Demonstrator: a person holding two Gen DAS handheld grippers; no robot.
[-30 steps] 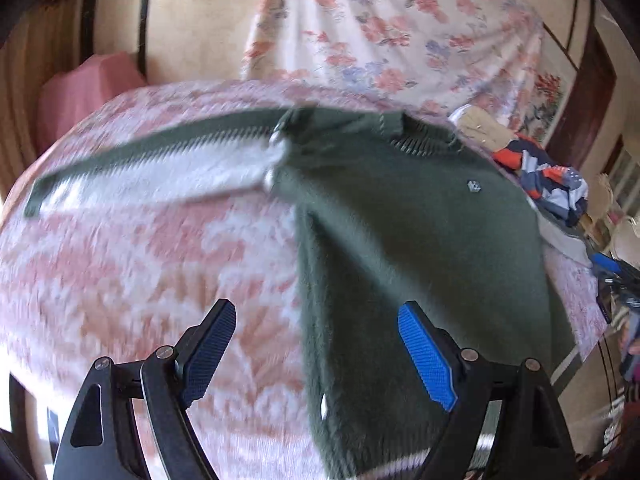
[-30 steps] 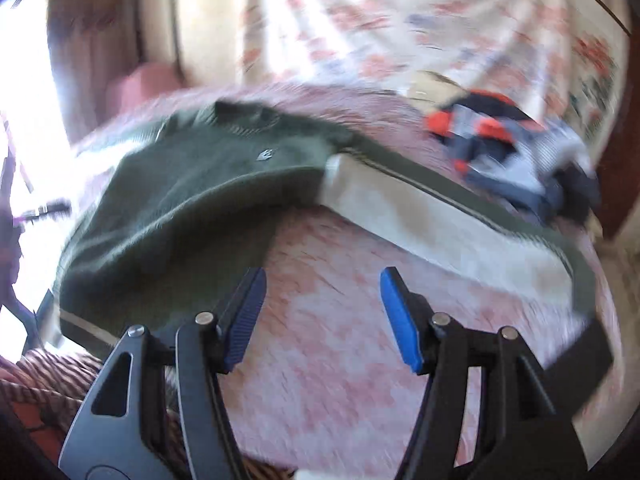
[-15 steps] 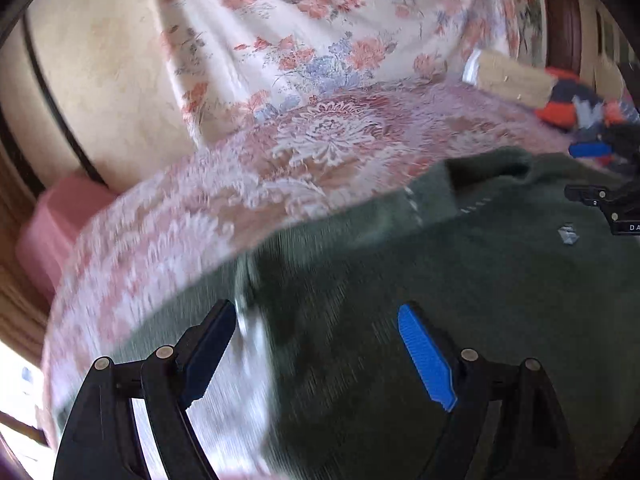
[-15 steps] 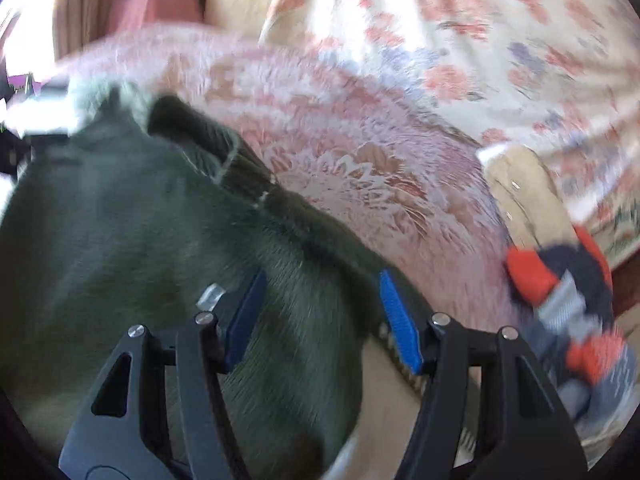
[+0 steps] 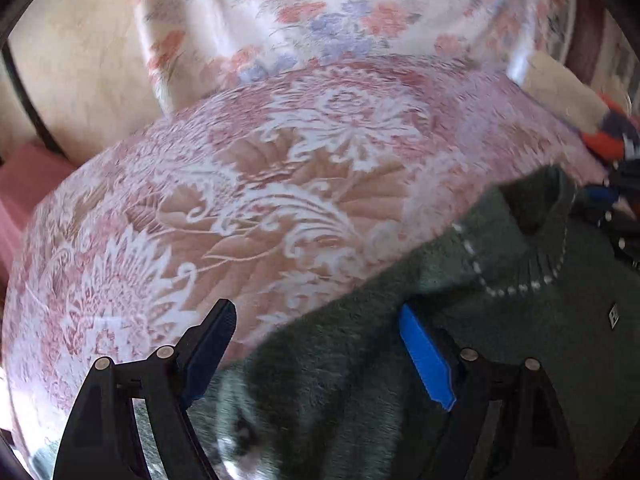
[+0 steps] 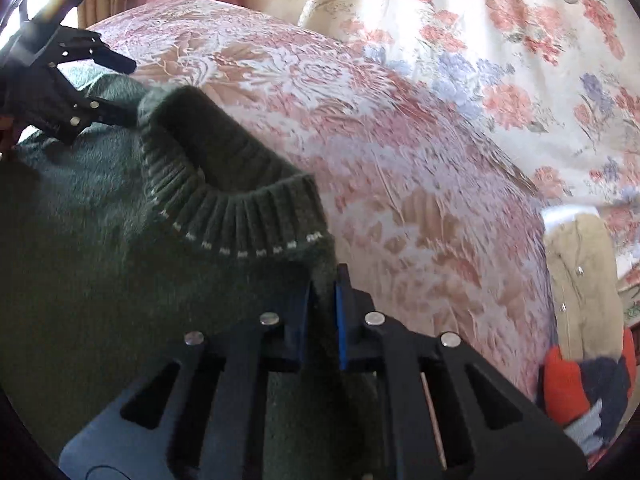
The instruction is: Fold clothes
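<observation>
On one bedspread point(image 6: 400, 184), one sweater point(image 6: 80, 240), right claw point(image 6: 322, 312) clamping it.

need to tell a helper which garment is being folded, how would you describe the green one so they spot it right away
Start at the bed with the pink and white patterned bedspread. At its near edge lies the dark green sweater, its shoulder pinched in the right gripper. Unlike the orange and navy clothes and the beige garment heaped at the far right, it is a plain fuzzy knit with a ribbed collar edged in small white stitches.
</observation>
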